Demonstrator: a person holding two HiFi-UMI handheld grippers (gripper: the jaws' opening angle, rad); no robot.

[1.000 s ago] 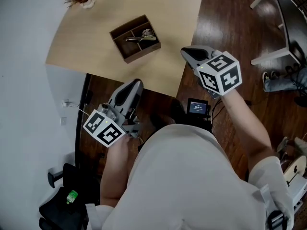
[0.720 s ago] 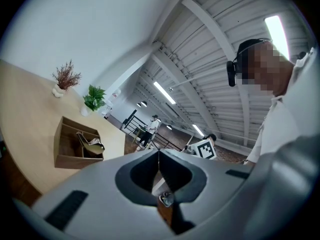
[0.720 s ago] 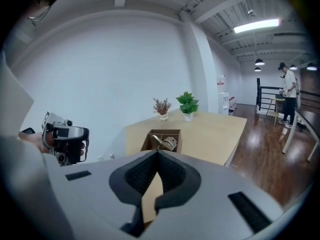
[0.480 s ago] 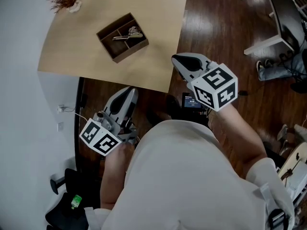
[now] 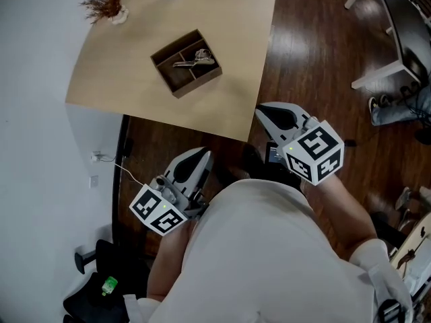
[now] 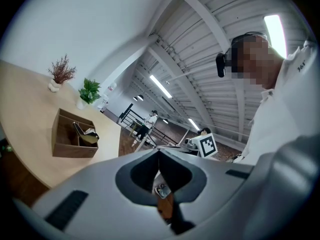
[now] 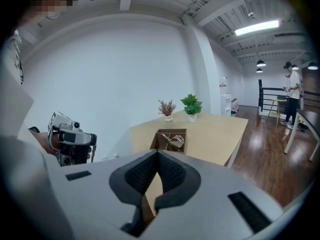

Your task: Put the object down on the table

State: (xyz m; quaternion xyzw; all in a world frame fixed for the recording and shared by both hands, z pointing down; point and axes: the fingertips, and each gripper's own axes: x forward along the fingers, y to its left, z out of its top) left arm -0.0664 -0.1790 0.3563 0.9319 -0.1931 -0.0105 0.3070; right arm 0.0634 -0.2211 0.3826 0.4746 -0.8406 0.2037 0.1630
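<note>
Since half a second ago we see the left gripper [image 5: 203, 153] and right gripper [image 5: 260, 111] lower in frame, and the worktop [image 5: 135, 79] shifted right. Head view: the metal object [image 5: 196, 60] lies in a compartment of the wooden box [image 5: 200, 84] on the worktop, well apart from both grippers. Left gripper view: jaws clenched, nothing between them. Right gripper view: jaws clenched, empty, box ahead.

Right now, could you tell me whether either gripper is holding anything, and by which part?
Nothing is held. The left gripper and the right gripper both have their jaws together with nothing between them.
</note>
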